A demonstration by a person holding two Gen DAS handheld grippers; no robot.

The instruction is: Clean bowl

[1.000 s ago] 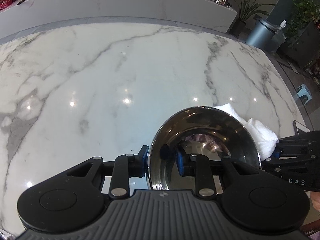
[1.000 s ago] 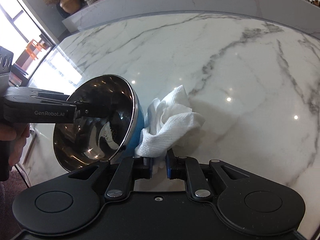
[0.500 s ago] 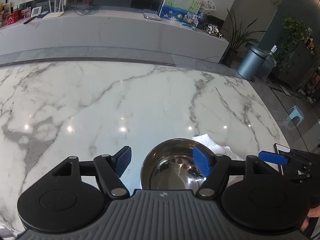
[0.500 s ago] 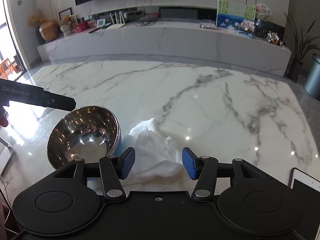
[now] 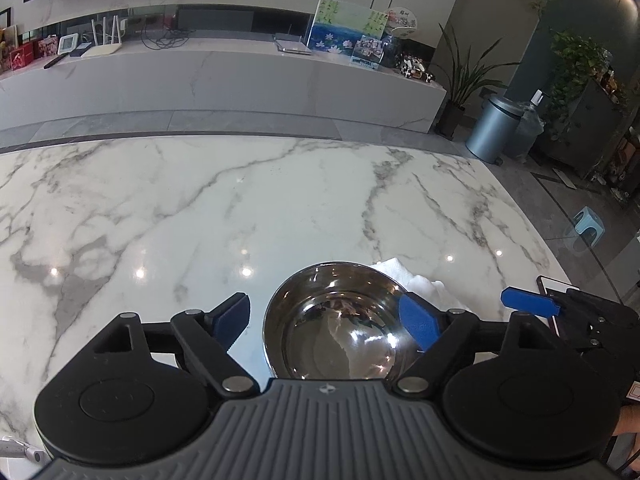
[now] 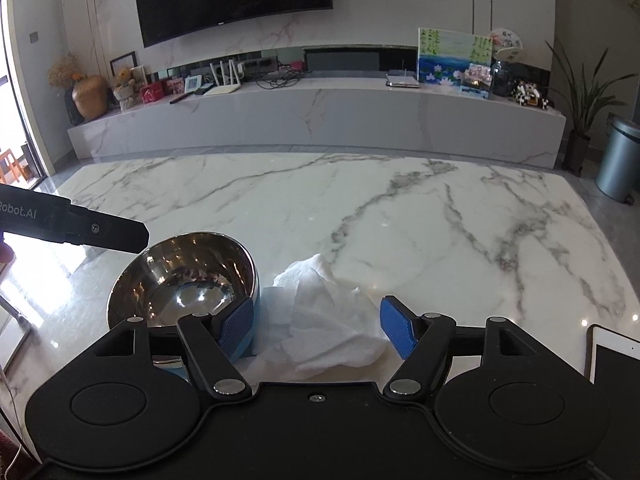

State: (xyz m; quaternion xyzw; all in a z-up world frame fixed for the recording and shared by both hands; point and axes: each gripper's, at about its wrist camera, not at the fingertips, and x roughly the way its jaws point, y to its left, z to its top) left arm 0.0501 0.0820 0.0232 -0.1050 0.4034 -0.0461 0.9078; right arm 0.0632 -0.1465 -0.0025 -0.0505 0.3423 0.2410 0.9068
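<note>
Resting upright on marble counter (image 6: 360, 220): steel bowl (image 6: 184, 280), paper towel (image 6: 328, 320) touching its right side. Left tool (image 5: 326, 320) opening, jaws astride bowl rim, gripping nothing. Right tool (image 6: 316, 328) opening, towel between jaws, unpinched. Bowl likely light, stiff, slick; pinch rim. Towel soft; grab bunched middle.

My left wrist camera sits just behind its own fingers, tilted down over the near edge of the marble table (image 5: 280, 208), close above the steel bowl (image 5: 336, 320), facing the far edge and the long marble console (image 5: 224, 80) beyond. My right wrist camera looks the same way from further right along the near edge, close over the white paper towel (image 6: 324, 320), with the bowl at its left. Both views share the bowl, the towel, the table's far edge, the console and the grey bin (image 6: 618, 160).
</note>
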